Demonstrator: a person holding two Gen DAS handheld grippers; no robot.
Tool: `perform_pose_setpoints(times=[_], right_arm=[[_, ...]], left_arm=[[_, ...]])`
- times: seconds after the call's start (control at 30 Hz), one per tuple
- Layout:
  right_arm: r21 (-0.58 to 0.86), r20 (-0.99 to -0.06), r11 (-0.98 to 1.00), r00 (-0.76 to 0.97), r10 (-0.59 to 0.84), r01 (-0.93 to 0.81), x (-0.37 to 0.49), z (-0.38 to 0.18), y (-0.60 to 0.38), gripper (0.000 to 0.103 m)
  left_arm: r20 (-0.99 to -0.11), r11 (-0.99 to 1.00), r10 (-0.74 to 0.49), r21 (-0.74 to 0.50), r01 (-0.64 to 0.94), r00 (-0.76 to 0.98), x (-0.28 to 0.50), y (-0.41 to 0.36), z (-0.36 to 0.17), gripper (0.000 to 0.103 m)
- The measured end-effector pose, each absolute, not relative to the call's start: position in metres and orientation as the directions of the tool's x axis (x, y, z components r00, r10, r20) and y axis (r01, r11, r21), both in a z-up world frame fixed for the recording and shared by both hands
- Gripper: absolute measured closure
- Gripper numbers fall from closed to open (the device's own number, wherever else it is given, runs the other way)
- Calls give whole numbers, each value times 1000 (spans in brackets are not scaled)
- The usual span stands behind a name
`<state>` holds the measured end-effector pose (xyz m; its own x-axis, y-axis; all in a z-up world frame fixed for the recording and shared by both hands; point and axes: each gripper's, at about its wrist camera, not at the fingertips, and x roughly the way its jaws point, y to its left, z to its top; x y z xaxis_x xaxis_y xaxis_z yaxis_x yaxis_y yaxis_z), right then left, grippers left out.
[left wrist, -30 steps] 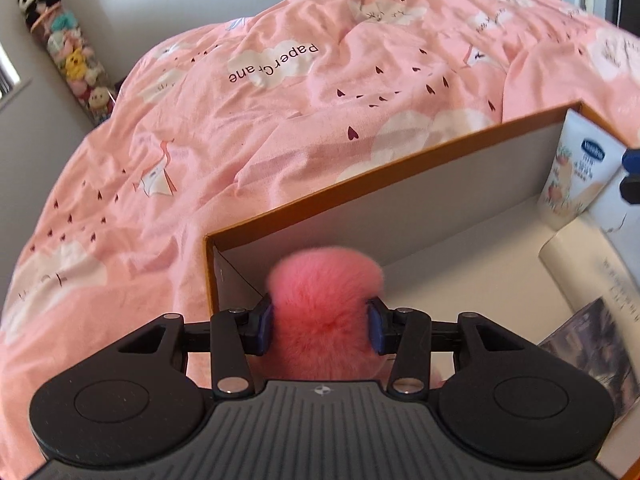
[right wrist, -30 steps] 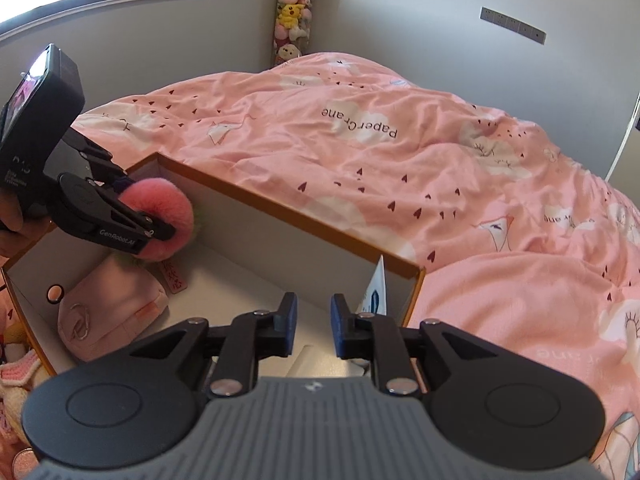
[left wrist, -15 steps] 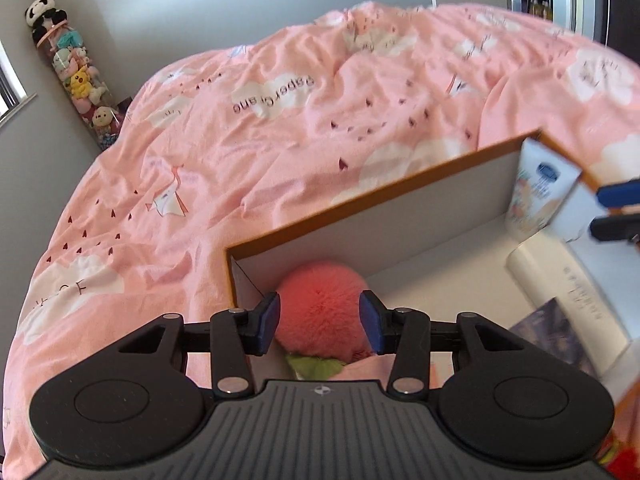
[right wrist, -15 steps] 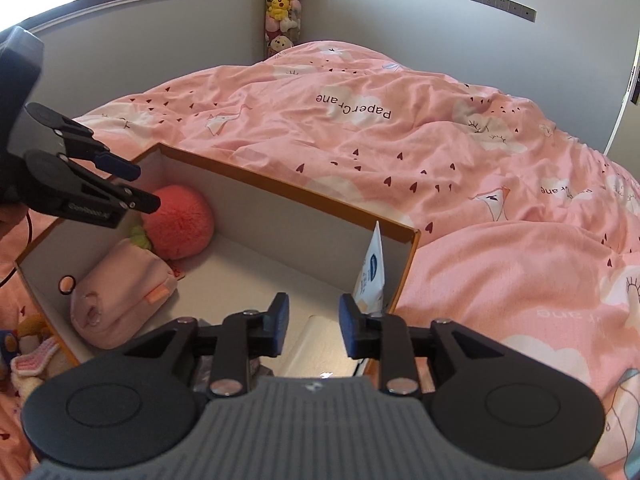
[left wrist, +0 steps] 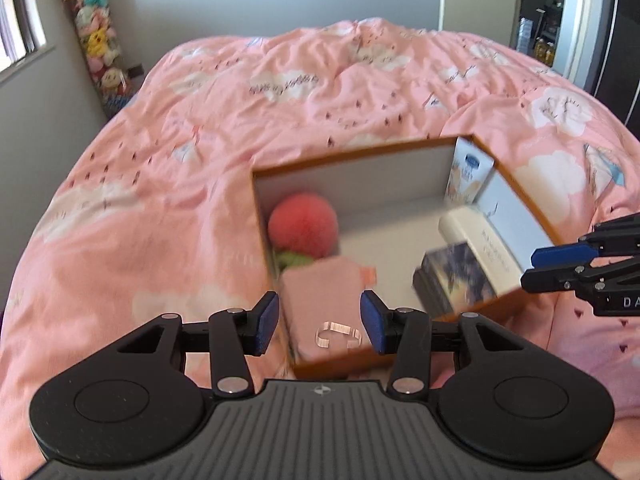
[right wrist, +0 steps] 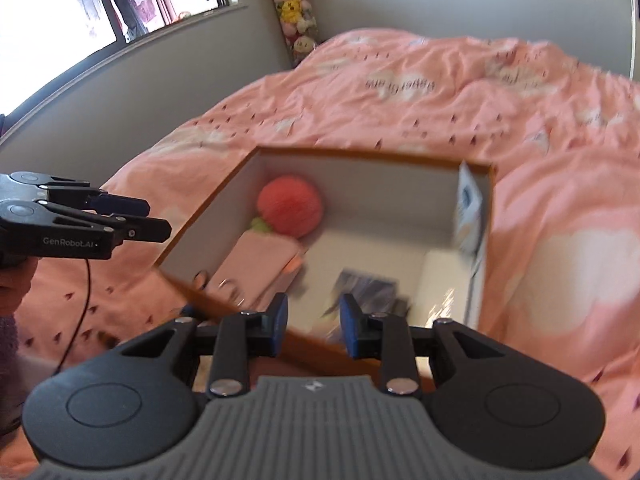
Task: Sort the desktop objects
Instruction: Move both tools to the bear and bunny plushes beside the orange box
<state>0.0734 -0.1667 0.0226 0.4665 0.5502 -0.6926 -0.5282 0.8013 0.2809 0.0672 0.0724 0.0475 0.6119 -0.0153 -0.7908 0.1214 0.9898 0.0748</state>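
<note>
An orange-rimmed box (left wrist: 360,151) with pale inner walls sits on a pink quilt (left wrist: 168,168) printed with clouds and small dark marks, filling the middle of both views; in its far left corner lies a fluffy pink pompom (left wrist: 303,225) with a scrap of green (left wrist: 294,259) at its lower edge, and just below that, along the left wall, a pink pouch (left wrist: 324,300) with an orange tab and a clear ring near its lower end; at the right of the box a white tube (left wrist: 466,178) with a blue logo stands upright against the far right corner, and below it lie a white book (left wrist: 480,246) and a darker printed booklet (left wrist: 456,276) (both blurred, so their covers cannot be read); the left gripper (left wrist: 319,323) at the bottom centre of its own view has its blue pads spread with nothing between them, hanging over the near left end of the box above the pouch; seen from the right wrist it juts in at the left edge, clear of the box; the right gripper (right wrist: 313,325) at the bottom centre of its view has its pads parted by a narrower gap, empty as well, over the near rim of the box; in the upper left of the left view a column of small plush toys (left wrist: 94,36) stands against the grey wall, and a window (right wrist: 100,4) fills the upper left of the right view.
</note>
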Motion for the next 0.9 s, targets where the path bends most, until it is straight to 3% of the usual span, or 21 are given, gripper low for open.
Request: perform_pose_setpoints(times=[0.17,0.23,0.43,0.5,0.7,0.9], right_arm=[[342,-749,751,319,581,-565,53,2,-132,69],[333,-774,718,257,579,-611,47,-6,-112,63],[309,-825,653,147,546,-692,48,-25,-59,61],[289,-835,633,135,534,-718,49,-30,-44,55],[214,-873,644,153,464,-734,50,-50,-19,54],[150,-882,643,192,431,-751,41,-65,-8,42]], left_arm=[[-849,992,9,75,104,528,43,86,25,50],[-882,995,15,60,81,471,37,94,11,50],[-916,999,-8,11,45,401,26,108,-11,50],[-921,1000,-15,-5,26,390,26,113,-14,50],[-919,1000,-21,-26,-6,393,24,122,-14,48],[-924,999,-39,-41,2,380,26,121,-23,47]])
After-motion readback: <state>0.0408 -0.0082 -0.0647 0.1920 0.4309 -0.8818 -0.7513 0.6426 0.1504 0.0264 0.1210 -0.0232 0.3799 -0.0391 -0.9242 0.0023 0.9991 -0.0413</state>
